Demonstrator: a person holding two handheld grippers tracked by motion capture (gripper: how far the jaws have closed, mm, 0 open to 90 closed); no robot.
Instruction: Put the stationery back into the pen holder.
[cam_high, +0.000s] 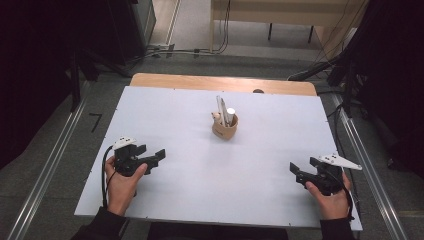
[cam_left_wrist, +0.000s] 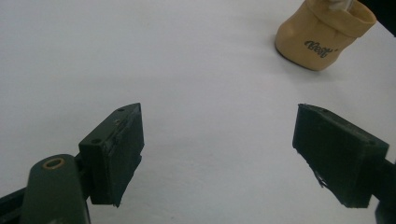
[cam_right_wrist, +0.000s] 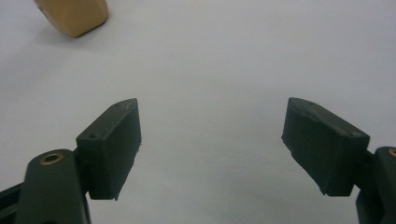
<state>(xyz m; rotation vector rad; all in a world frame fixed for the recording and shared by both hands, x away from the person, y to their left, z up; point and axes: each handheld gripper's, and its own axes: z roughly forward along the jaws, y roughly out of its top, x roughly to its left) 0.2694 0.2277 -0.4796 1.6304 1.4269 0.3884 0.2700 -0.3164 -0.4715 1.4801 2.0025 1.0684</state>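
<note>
your left gripper (cam_high: 152, 156): low at the near left of the table, held in your left hand (cam_high: 121, 182). its jaws stand wide apart with bare white surface between them, as the left gripper view (cam_left_wrist: 218, 156) shows. nothing is clamped.
your right gripper (cam_high: 304, 171): low at the near right of the table, held in your right hand (cam_high: 332, 197). its jaws point toward the middle and stand wide apart too, with only the table top between them in the right gripper view (cam_right_wrist: 210, 144).
gap between your grippers: they sit well apart, one at each near corner, both angled inward.
table (cam_high: 190, 165): a white board lies over a wooden top, whose far edge shows as a tan strip.
pouch (cam_high: 224, 127): a tan soft pouch stands upright past the middle of the board, well apart from both grippers. in the left gripper view (cam_left_wrist: 322, 39) it sits up and to the right of your jaws, with dark script on its side. in the right gripper view (cam_right_wrist: 72, 16) only its lower part shows, up and to the left.
pens (cam_high: 224, 111): a few pale slim sticks stand in the pouch and lean slightly. what exactly they are is hard to tell.
</note>
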